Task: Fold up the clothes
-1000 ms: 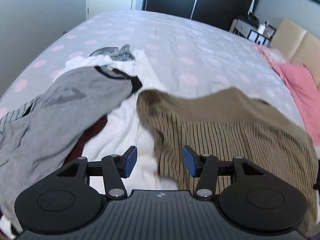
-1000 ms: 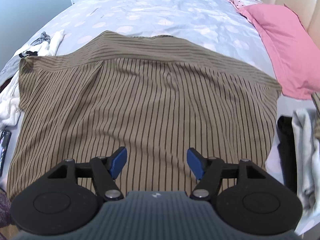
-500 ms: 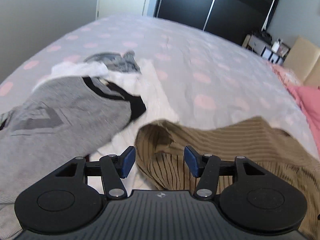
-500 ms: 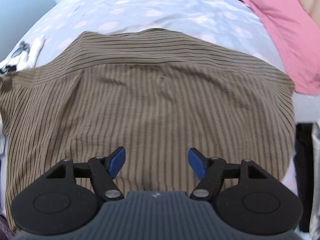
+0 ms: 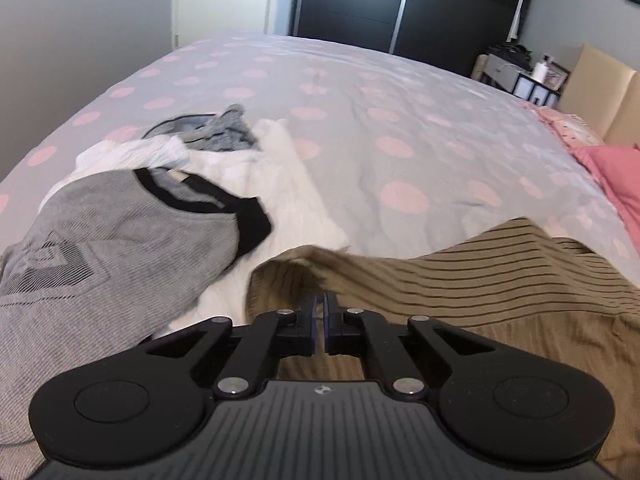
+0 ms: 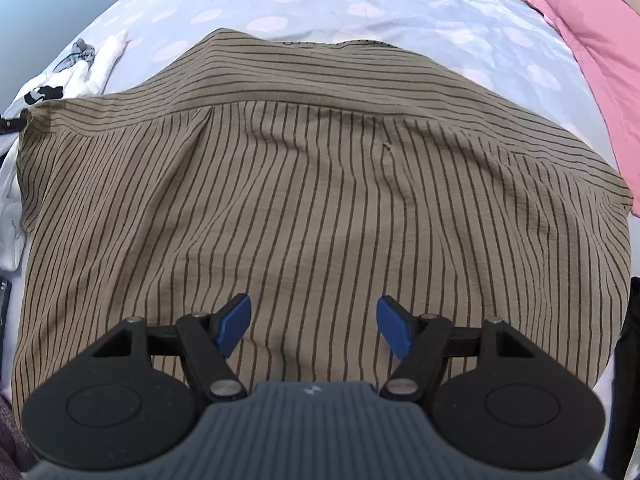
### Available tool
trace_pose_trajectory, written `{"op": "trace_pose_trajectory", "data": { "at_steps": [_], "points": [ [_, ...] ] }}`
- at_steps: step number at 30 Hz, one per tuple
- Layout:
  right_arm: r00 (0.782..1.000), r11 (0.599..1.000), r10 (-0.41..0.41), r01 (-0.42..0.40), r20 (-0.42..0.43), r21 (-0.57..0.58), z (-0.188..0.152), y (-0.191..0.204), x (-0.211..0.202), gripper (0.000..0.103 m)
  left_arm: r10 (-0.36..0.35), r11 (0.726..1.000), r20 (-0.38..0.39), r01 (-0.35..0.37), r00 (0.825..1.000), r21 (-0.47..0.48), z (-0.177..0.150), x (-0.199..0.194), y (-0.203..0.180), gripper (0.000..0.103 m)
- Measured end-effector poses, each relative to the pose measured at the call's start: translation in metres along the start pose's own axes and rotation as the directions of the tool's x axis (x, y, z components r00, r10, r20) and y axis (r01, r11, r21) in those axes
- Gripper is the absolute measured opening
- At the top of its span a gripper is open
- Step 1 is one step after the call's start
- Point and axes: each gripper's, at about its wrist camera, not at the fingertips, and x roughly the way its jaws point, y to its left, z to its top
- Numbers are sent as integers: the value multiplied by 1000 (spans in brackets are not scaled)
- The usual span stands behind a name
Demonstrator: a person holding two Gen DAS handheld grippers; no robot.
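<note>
A brown striped shirt (image 6: 320, 184) lies spread flat on the bed, its back up and its collar edge at the far side. My left gripper (image 5: 320, 304) is shut on the shirt's (image 5: 460, 280) left sleeve corner, with a pinch of fabric between the blue pads. Over the lower middle of the shirt my right gripper (image 6: 314, 320) stands open, blue fingertips wide apart and no cloth between them.
A pile of clothes lies left of the shirt: a grey top with black trim (image 5: 120, 240), white garments (image 5: 280, 184) and a small grey item (image 5: 224, 132). The spotted bedspread (image 5: 360, 92) stretches beyond. A pink pillow (image 6: 600, 52) lies at the right. Dark clothing (image 6: 630, 320) sits at the right edge.
My left gripper moved down onto the shirt's left corner and shut on it. The right gripper sank closer to the shirt and stayed open.
</note>
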Motion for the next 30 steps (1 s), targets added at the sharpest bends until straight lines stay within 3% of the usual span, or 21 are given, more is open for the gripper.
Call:
{"op": "trace_pose_trajectory", "data": {
  "at_steps": [11,15,18,24,25,27,28,30],
  "points": [
    [1000,999,16,-15,23,-37,-3,9,-10,72,-174,981,14,172,985,89,20,-25,-54,0],
    [1000,999,18,-16,25,-48,-2,11,-12,72,-196,975,15,194,980,108,21,-24,-68,0],
    [1000,998,17,-16,22,-54,-2,12,-12,72,-159,980,-1,158,987,120,21,-20,-71,0],
    [999,997,29,-28,13,-70,-2,15,-11,73,14,995,32,-17,999,100,21,-16,-51,2],
    [999,997,31,-30,11,-74,-3,15,-11,73,39,995,32,-42,999,95,20,-15,-47,5],
    [999,996,35,-34,7,-79,-3,17,-10,73,84,993,29,-86,996,86,20,-13,-38,21],
    [999,996,36,-36,5,-80,-3,17,-10,74,94,992,17,-95,995,87,19,-11,-34,24],
    [999,996,38,-37,0,-81,-4,18,-8,74,100,990,-17,-98,995,97,16,-5,-29,39]
  ]
}}
